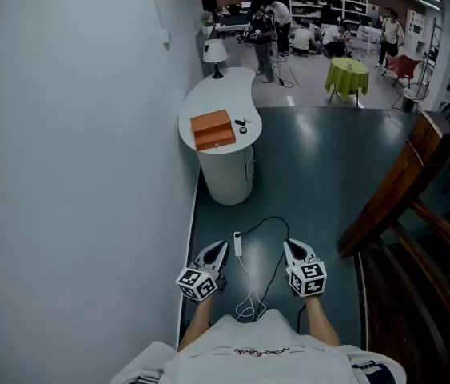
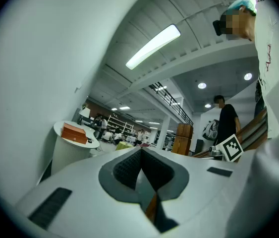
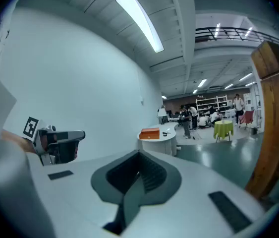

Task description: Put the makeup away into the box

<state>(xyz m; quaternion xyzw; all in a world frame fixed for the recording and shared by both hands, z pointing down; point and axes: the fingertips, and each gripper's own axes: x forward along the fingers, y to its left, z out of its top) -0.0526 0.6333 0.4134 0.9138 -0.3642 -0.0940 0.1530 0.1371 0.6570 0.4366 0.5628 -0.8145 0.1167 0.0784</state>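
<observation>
Two grippers: left gripper [image 1: 223,246], right gripper [image 1: 288,245]; jaws together, nothing between.
Box [image 1: 213,130]: orange, well ahead of both jaws.

- One white counter [image 1: 226,94].
- One orange box [image 1: 213,130], on the counter.
- Two small makeup items on the counter, just right of the box: a thin makeup item [image 1: 240,122] and a round makeup item [image 1: 243,130].
- One lamp [image 1: 215,53], at the counter's far end.
- One green-clothed round table [image 1: 347,72], beyond the counter, to its right.
- One white power strip [image 1: 237,245], on the floor on the near side of the counter.
- Two grippers well short of the counter: left gripper [image 1: 220,250] and right gripper [image 1: 292,249].
- At least five people beyond the counter; they are too small to count exactly.
</observation>
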